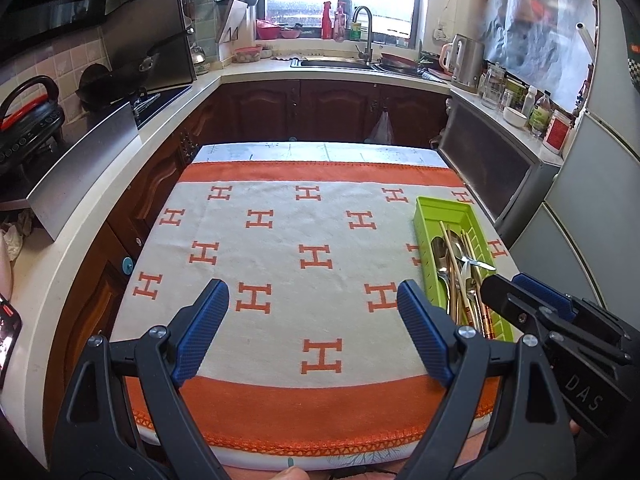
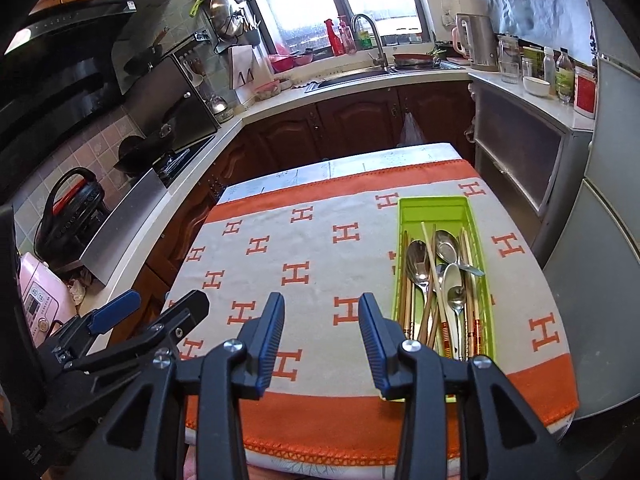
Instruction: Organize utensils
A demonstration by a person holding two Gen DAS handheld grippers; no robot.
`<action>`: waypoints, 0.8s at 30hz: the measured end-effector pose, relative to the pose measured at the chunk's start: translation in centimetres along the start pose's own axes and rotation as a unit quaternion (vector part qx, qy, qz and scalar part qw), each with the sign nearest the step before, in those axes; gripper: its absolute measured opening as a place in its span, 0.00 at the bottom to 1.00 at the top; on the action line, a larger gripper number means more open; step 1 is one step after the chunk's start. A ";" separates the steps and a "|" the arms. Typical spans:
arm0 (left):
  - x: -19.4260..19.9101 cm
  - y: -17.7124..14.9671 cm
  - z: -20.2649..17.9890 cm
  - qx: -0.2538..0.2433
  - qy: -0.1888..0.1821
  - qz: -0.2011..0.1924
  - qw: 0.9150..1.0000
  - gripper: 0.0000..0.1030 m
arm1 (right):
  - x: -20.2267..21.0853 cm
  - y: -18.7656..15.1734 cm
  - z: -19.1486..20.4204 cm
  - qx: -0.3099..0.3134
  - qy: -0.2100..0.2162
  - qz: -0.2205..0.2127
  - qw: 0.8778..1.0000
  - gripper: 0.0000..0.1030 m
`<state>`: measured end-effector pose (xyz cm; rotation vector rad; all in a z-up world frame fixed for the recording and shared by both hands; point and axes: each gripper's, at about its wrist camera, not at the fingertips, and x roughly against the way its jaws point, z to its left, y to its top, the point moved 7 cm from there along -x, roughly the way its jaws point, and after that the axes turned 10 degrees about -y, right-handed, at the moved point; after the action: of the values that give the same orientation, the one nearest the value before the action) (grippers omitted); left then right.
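A lime-green utensil tray [image 1: 430, 210] [image 2: 432, 206] lies on the right side of the table. In it are several metal spoons [image 2: 418, 258] [image 1: 442, 252] and wooden chopsticks [image 2: 434, 264] [image 1: 454, 260], handles toward me. My left gripper [image 1: 313, 300] is open above the cloth, left of the tray, holding nothing. My right gripper [image 2: 321, 312] is also open and empty, just left of the tray's near end. In the left wrist view the right gripper [image 1: 520, 292] hovers over the tray's near end. The left gripper [image 2: 160, 304] shows at the left of the right wrist view.
A white and orange cloth with H marks [image 1: 280, 256] [image 2: 280, 264] covers the table. Kitchen counters with a stove [image 1: 160, 96], sink [image 1: 340, 62] and kettle [image 1: 466, 62] surround it. A grey cabinet [image 2: 520, 152] and fridge [image 2: 600, 200] stand close on the right.
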<state>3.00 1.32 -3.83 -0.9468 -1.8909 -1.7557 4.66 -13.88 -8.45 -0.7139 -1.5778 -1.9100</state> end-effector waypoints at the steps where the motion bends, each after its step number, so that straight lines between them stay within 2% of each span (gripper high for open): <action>1: 0.0 -0.1 0.0 0.000 0.001 0.001 1.000 0.82 | 0.0 0.0 0.0 0.001 -0.001 0.000 1.000 0.37; 24: -0.6 -1.0 0.9 0.001 0.007 0.007 1.000 0.82 | 0.0 -0.4 -0.2 0.003 -0.007 0.002 1.000 0.37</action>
<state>2.84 2.06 -5.08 -0.9433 -1.8728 -1.7466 4.40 -14.03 -8.79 -0.7289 -1.5891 -1.8996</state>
